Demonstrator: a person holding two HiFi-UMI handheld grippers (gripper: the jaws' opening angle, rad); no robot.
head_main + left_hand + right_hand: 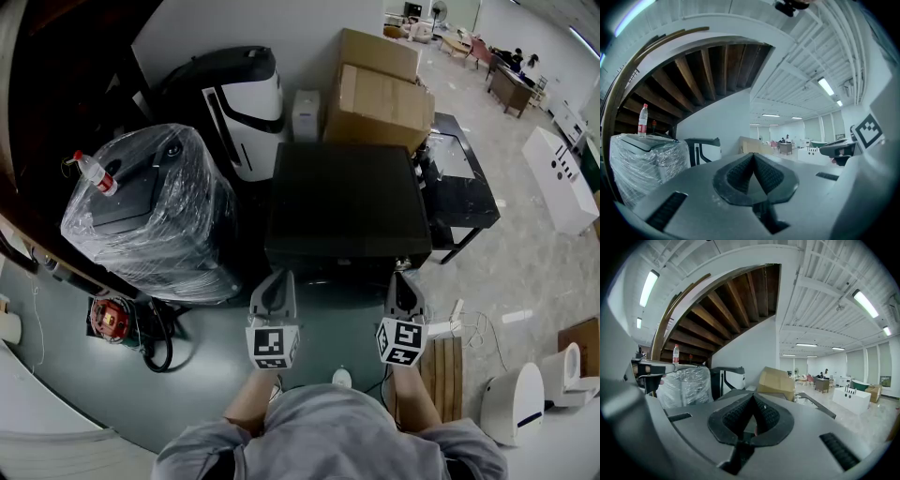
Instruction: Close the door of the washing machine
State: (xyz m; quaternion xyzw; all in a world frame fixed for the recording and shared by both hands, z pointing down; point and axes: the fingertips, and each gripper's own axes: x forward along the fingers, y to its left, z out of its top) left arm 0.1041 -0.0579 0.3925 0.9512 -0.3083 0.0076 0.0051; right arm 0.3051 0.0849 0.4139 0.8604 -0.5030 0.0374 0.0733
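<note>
The washing machine (347,211) is a black box seen from above in the middle of the head view; its front face and door are hidden below its top edge. My left gripper (274,277) is at the machine's front left corner and my right gripper (405,277) at its front right. Both point up and forward over the machine. In the left gripper view the left gripper (753,154) has its ribbed pads pressed together on nothing. The right gripper (753,396) is likewise shut and empty in the right gripper view.
A plastic-wrapped appliance (150,211) with a bottle (97,173) on top stands to the left. Behind are a black-and-white appliance (239,98) and cardboard boxes (380,94). A low black table (459,183) stands right. Cables and a red device (110,319) lie on the floor.
</note>
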